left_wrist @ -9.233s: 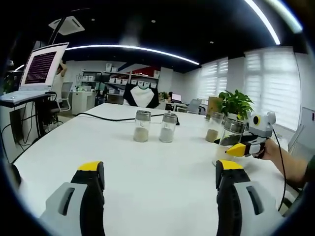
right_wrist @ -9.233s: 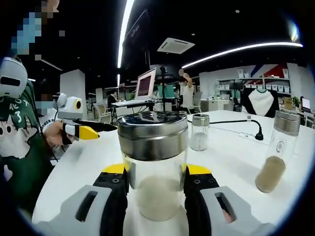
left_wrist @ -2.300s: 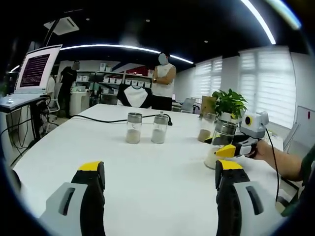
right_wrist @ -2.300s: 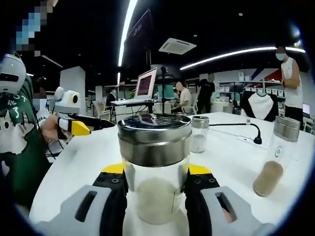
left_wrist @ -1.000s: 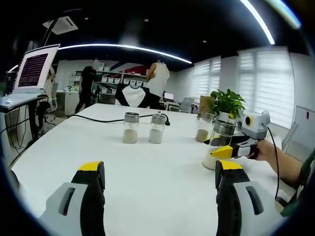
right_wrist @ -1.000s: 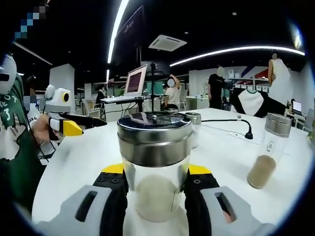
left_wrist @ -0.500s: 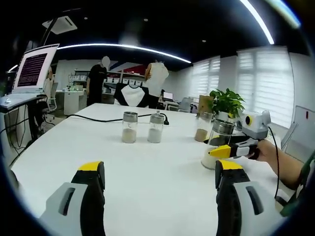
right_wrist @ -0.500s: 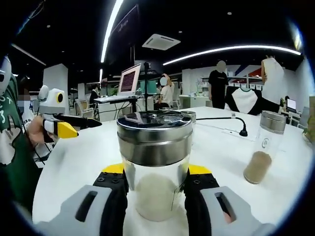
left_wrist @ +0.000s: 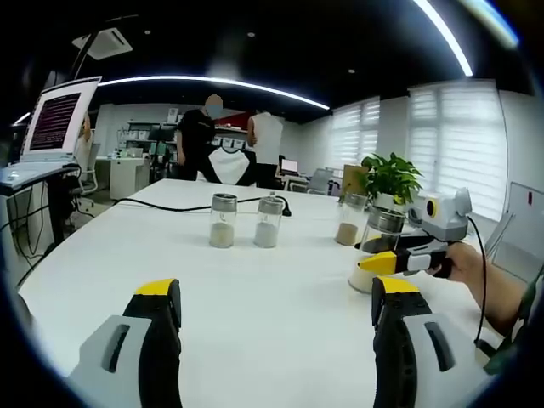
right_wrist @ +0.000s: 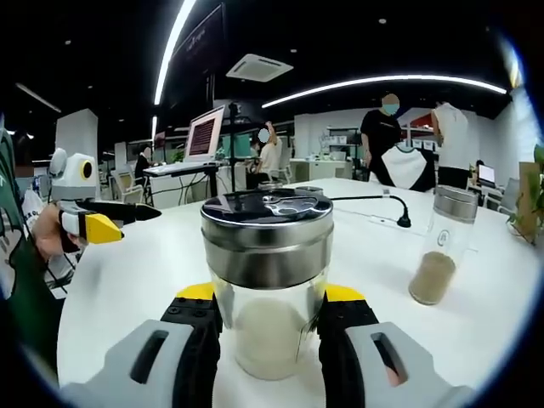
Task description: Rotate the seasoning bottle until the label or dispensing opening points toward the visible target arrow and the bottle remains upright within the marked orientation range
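Since half a second ago the room behind the seasoning bottle (right_wrist: 267, 280) has slid leftward in the right gripper view, the laptop and the distant jar both shifting, which reads as the right gripper (right_wrist: 267, 327) swinging round with the bottle; the bottle itself sits unchanged between the jaws. It stands upright on the white tabletop (right_wrist: 476, 331), its long axis vertical and square to the jaws, which pinch its clear glass wall from either side just below the brushed-metal cap. Pale powder fills the lower part; the cap is a wide, smooth steel band with a glossy top. No label, opening or target arrow can be made out, so how much turn is left cannot be judged. In the left gripper view the left gripper (left_wrist: 276, 297) hangs over bare tabletop with its jaws spread wide and nothing between them, well apart from the bottle (left_wrist: 378, 248), so the right hand is plainly the one placed to finish the twist about that vertical axis.
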`<state>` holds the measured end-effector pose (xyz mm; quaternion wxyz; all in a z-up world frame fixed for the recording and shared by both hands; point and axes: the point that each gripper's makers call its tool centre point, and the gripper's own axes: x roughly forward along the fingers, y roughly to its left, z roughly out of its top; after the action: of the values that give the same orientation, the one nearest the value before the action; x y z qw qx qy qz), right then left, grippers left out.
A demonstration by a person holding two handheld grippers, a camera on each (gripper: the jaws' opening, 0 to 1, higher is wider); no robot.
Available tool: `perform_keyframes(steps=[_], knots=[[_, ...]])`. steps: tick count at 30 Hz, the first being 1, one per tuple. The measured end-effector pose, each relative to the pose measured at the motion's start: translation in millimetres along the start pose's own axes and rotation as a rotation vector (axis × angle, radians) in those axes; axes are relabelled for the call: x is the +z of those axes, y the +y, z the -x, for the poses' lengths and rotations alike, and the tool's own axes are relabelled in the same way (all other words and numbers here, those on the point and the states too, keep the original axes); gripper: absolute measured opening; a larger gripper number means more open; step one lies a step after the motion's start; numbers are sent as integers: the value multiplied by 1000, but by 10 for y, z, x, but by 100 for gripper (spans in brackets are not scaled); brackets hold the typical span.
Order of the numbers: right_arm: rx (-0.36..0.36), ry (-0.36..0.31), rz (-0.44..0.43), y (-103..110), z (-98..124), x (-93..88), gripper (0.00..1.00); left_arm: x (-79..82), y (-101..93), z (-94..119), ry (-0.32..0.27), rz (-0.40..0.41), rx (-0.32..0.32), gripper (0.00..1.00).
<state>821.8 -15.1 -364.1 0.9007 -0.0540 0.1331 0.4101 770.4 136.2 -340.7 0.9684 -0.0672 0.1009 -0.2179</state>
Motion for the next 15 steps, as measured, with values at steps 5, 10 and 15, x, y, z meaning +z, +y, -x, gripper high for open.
perform_keyframes(steps=[5, 10, 15], knots=[[-30, 1, -14, -4, 0, -4, 43, -5, -7, -1, 1, 1, -1, 98], [-62, 12, -25, -12, 5, -10, 43, -10, -23, -1, 1, 7, -8, 98], [-95, 5, -34, -21, 7, -11, 43, -2, -14, 7, -1, -14, 6, 98]])
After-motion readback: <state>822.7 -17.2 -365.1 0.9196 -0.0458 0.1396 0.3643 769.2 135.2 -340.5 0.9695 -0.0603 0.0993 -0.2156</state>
